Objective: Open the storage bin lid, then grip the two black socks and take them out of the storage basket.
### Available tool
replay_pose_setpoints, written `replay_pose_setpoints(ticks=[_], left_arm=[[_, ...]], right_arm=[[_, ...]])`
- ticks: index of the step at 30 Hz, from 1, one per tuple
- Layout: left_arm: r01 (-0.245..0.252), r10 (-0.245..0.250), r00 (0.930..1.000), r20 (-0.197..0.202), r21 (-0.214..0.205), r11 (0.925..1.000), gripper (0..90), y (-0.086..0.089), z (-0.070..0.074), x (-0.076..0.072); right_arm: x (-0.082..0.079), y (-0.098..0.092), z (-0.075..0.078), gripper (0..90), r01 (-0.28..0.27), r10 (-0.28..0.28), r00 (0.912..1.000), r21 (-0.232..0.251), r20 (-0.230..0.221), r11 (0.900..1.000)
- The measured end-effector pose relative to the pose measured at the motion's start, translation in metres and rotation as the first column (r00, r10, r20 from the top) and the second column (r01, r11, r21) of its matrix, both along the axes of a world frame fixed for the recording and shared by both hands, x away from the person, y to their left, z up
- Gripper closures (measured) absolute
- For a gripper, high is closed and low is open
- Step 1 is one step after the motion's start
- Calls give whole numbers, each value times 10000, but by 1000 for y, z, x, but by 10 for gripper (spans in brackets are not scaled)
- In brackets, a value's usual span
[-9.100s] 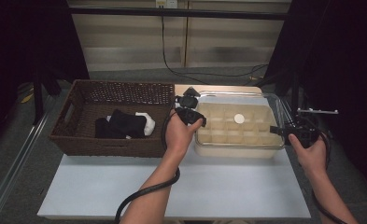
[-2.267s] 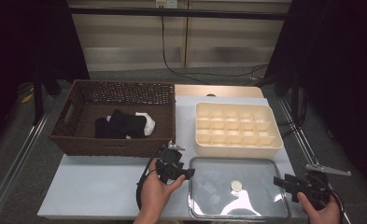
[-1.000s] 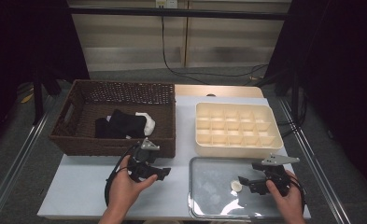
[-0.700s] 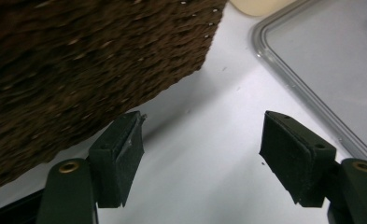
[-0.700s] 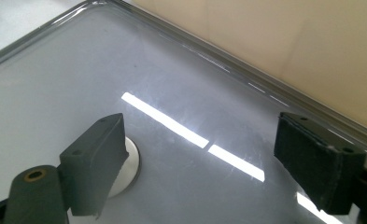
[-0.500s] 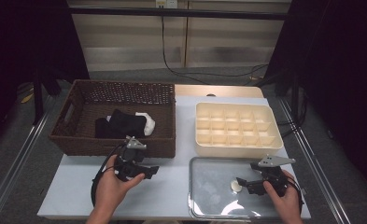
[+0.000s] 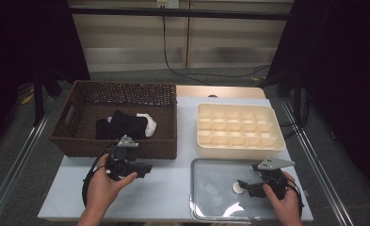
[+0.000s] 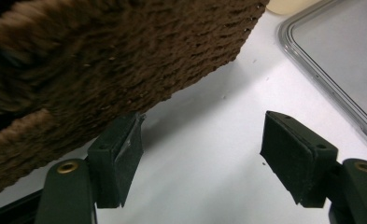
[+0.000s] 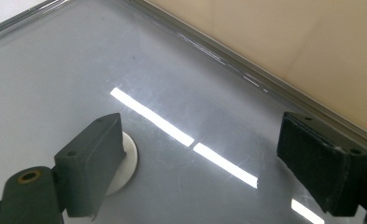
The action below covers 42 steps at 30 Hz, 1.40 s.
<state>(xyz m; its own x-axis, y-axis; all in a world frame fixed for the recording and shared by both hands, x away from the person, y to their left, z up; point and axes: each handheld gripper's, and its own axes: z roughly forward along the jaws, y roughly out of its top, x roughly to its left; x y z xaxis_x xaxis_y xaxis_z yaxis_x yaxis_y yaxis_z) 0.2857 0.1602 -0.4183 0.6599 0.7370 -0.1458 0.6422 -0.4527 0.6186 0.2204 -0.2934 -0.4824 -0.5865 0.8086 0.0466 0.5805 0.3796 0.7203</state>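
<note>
A clear grey tray (image 7: 211,193) lies at the table's front right with a small white disc (image 7: 237,188) on it. My right gripper (image 7: 243,184) hovers low over the tray, open. In the right gripper view (image 9: 200,123) the disc (image 9: 127,158) lies partly under the left jaw, and nothing is gripped. My left gripper (image 7: 147,169) is held close to the front wall of the brown wicker basket (image 7: 126,146). Its jaws stand wide apart and empty (image 8: 202,126), with the basket's wall (image 8: 102,56) just beyond the left jaw.
Black and white cloth (image 7: 126,123) lies in the basket. A cream compartment box (image 7: 241,149) stands behind the tray, and its wall (image 9: 288,42) runs along the tray's far rim. White tabletop (image 7: 173,188) separates the two grippers.
The tray, earlier on top of the cream box, now lies on the table in front of it. In the last second my left gripper moved left along the basket's front. The right gripper stayed put.
</note>
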Motion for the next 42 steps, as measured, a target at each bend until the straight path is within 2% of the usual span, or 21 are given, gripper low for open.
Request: replay_pose_setpoints(ticks=[5, 19, 29, 30, 36, 39, 42], left_arm=[[-120, 120, 9999, -33, -96, 9999, 291, 4, 4, 2], [-170, 170, 9998, -102, -18, 9999, 291, 11, 14, 6], [-207, 202, 9996, -204, -291, 9994, 291, 15, 25, 10], [-165, 162, 9996, -232, -154, 9997, 291, 15, 27, 11], [-34, 24, 9992, -391, -256, 9997, 293, 17, 40, 14], [-44, 40, 9997, -248, -153, 9999, 296, 16, 49, 15], [73, -78, 9998, -185, -297, 9995, 296, 15, 62, 17]], right_arm=[[0, 0, 0, 137, -11, 11, 10000, -28, 63, 10000], [0, 0, 0, 137, -11, 11, 10000, -7, 53, 10000], [-1, 0, 0, 137, -2, 3, 10000, -38, 79, 10000], [-1, 0, 0, 137, -4, 5, 10000, -39, 81, 10000], [-1, 0, 0, 137, -2, 3, 9999, -42, 106, 10000], [-1, 0, 0, 137, 5, -5, 10000, -40, 87, 10000], [-1, 0, 0, 137, 7, -6, 10000, -34, 85, 10000]])
